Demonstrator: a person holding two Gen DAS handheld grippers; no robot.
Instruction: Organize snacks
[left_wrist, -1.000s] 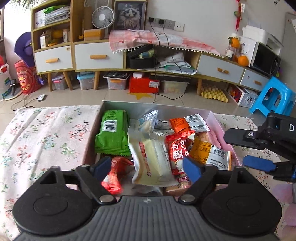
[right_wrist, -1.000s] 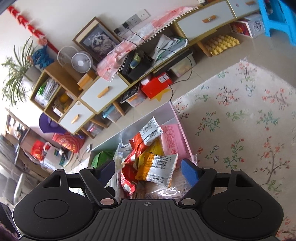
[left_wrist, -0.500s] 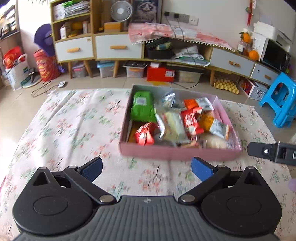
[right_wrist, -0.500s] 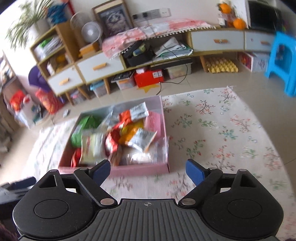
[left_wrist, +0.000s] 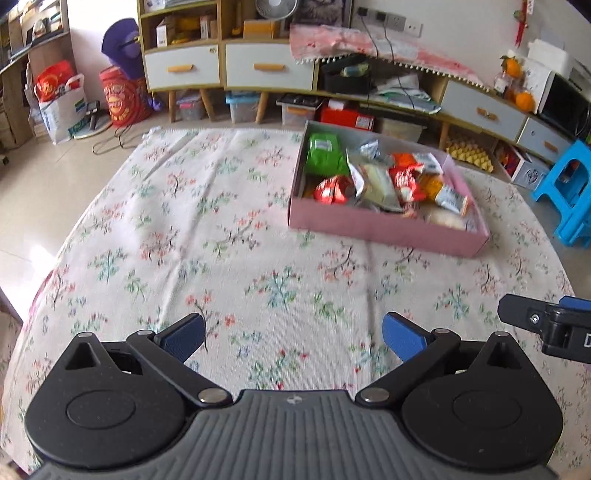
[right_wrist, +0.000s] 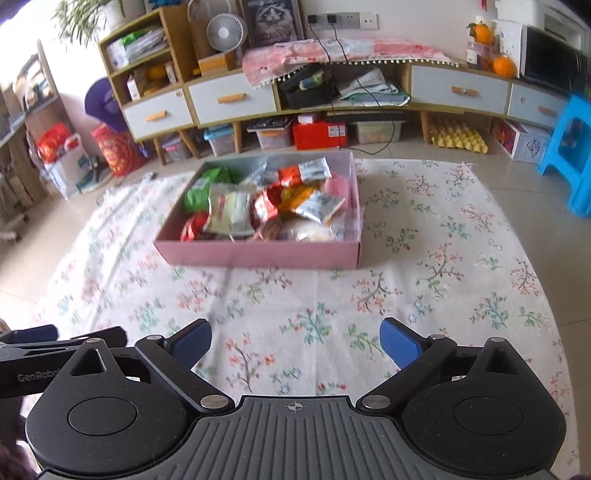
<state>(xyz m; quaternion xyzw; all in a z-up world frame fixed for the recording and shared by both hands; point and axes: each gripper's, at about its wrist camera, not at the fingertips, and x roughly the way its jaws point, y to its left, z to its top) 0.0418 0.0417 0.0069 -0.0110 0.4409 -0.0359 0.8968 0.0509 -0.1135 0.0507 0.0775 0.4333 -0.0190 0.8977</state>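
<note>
Nearest in each wrist view, the left tongs (left_wrist: 293, 338) and the right tongs (right_wrist: 295, 341) are standing wide apart over the floral cloth (left_wrist: 221, 236) with nothing between their blue pads; the right tongs' jaws have just been opening, and the left tongs' jaws opened a moment sooner.

The left view is catching the tip of the right tongs at its right edge, low down; the right view is showing part of the left tongs at its left edge. Only the left view is taking in the broad bare stretch of cloth to the left of the box.

Farther off, well apart from both tongs, the pink box (right_wrist: 258, 254) is sitting on the cloth. It is holding a loose heap of snacks (right_wrist: 266, 203): a green packet (left_wrist: 325, 155) at its far left, red, orange and pale wrappers overlapping across the middle.

Beyond it, a low cabinet (right_wrist: 458, 90) is lining the far wall.
</note>
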